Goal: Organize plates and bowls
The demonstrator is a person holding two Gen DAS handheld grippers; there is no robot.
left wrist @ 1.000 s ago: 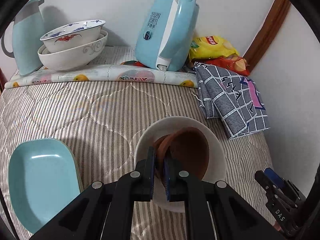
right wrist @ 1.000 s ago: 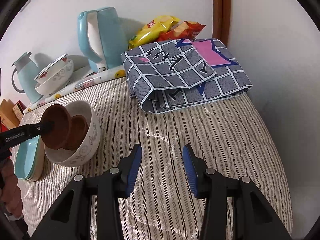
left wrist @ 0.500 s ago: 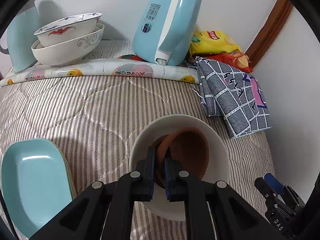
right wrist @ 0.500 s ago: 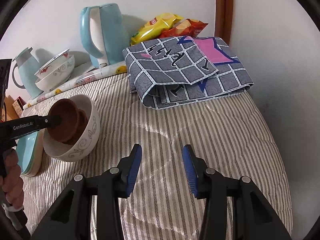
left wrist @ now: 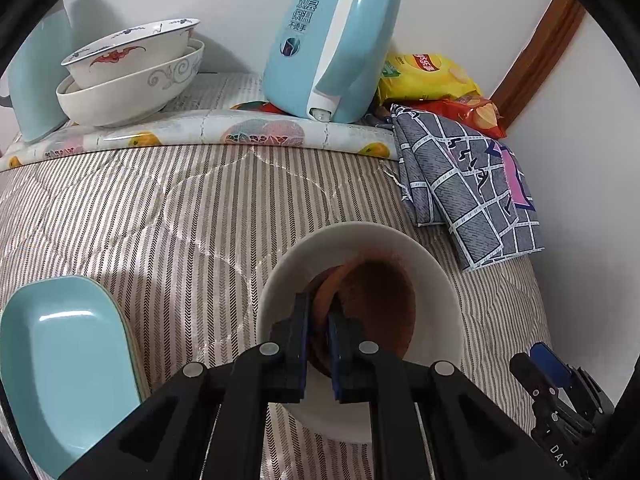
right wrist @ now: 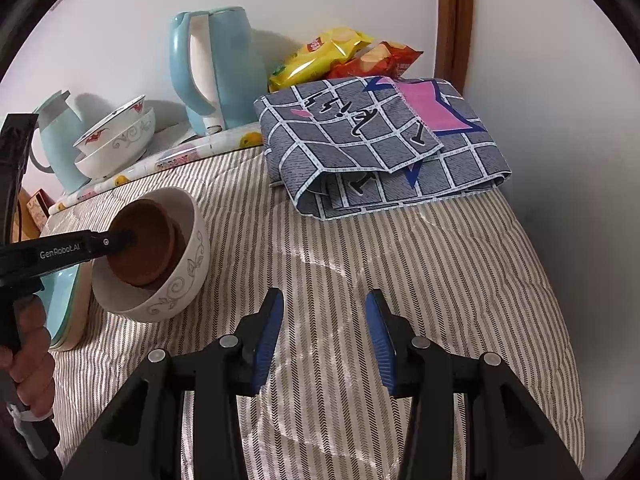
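My left gripper [left wrist: 319,338] has its fingers [left wrist: 297,344] pinched narrow on the near rim of a brown bowl [left wrist: 376,304], tilted inside the white bowl [left wrist: 436,280] w/ grey scroll pattern. A second brown bowl [left wrist: 325,292] sits under it in the same white bowl; can't tell whether the two browns touch. White bowl stands on the striped bed [left wrist: 180,216], roughly mid, just beside the teal dish [left wrist: 60,364], which is stacked on another dish at the bed's left edge.

My right gripper [right wrist: 324,338] hangs over the near part of the bed, fingers [right wrist: 268,340] wide apart, nothing between them, well apart from the white bowl.

Along the far edge: two more bowls nested, red-patterned bowl [left wrist: 132,52] inside a larger scroll-pattern bowl [left wrist: 132,92], on a fruit-print mat [left wrist: 240,136]. Blue kettle [left wrist: 332,40] on the same mat. Folded checked cloth [right wrist: 380,148] at far right corner, chip bags [right wrist: 340,56] behind it.
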